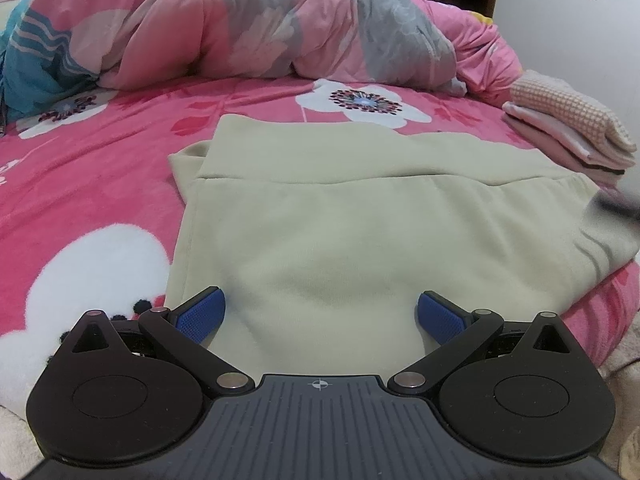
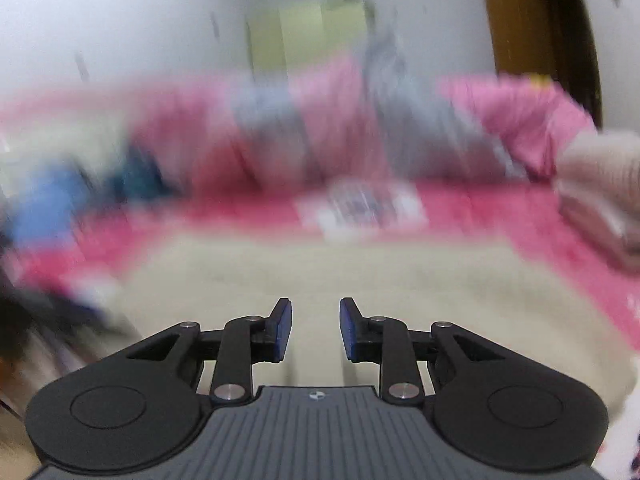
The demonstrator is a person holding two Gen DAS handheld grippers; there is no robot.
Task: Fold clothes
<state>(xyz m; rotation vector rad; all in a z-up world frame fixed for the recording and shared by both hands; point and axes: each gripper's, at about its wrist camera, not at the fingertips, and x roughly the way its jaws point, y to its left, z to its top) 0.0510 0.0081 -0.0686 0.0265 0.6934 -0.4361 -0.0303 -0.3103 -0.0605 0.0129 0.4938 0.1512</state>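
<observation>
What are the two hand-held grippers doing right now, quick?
Left hand-held gripper: open wide, holding nothing, over the cream garment.
Right hand-held gripper: open, nothing between its pads; the view is blurred.

Soft, even indoor light, no glare. The left wrist view is sharp, with a faint shadow under the garment and fisheye bending at the edges. The right wrist view is heavily motion-blurred; only the right gripper stays crisp.

Home bedroom, pink floral bedsheet, rumpled quilt, wooden door
</observation>
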